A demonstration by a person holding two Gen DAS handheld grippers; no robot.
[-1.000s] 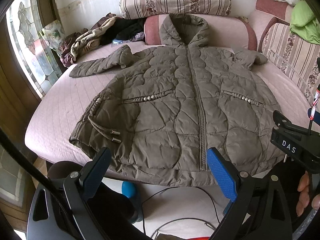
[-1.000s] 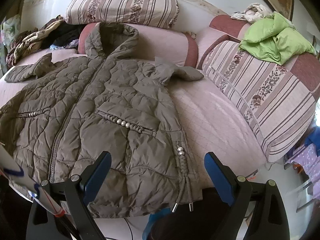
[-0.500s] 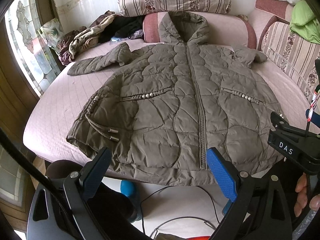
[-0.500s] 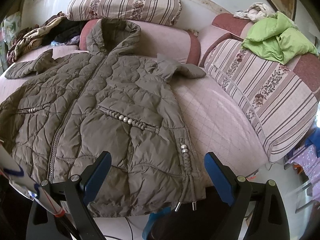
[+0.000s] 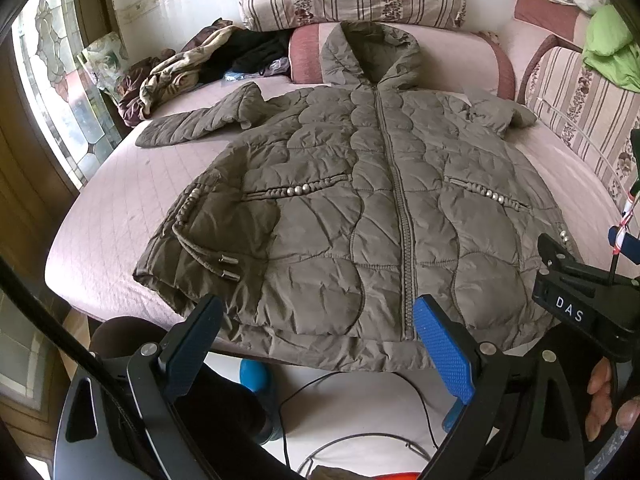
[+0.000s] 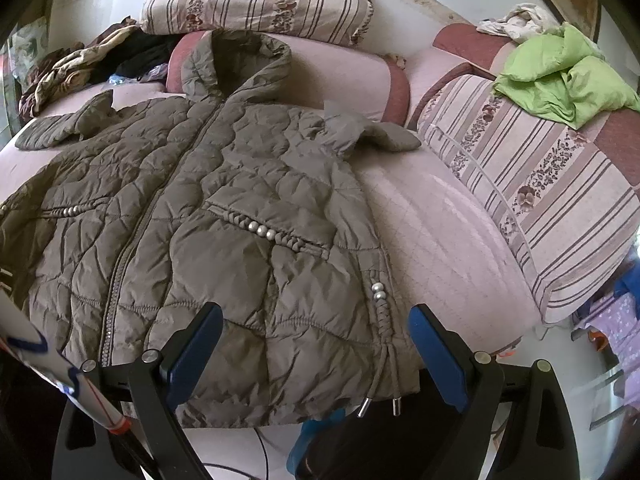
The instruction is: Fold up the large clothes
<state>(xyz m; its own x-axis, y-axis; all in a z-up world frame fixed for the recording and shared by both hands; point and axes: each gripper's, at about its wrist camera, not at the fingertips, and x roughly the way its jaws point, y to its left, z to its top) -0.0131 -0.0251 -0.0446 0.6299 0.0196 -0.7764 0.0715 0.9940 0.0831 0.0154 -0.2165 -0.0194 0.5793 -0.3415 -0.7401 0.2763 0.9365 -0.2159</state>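
Quilted jacket lies front-up, zipped, spread flat on the pink bed, hem overhanging the near edge: laid out ready for a first fold, I'd judge. Left gripper and right gripper both hover just short of the hem, jaws wide apart, holding nothing. Left view shows the outstretched left sleeve; right view shows the bunched right sleeve and green bedding.

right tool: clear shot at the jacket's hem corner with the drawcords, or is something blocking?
Probably yes. The right tool is open and the drawcords at the jacket hem lie between its fingers, uncovered at the bed edge. Nothing shows in between.
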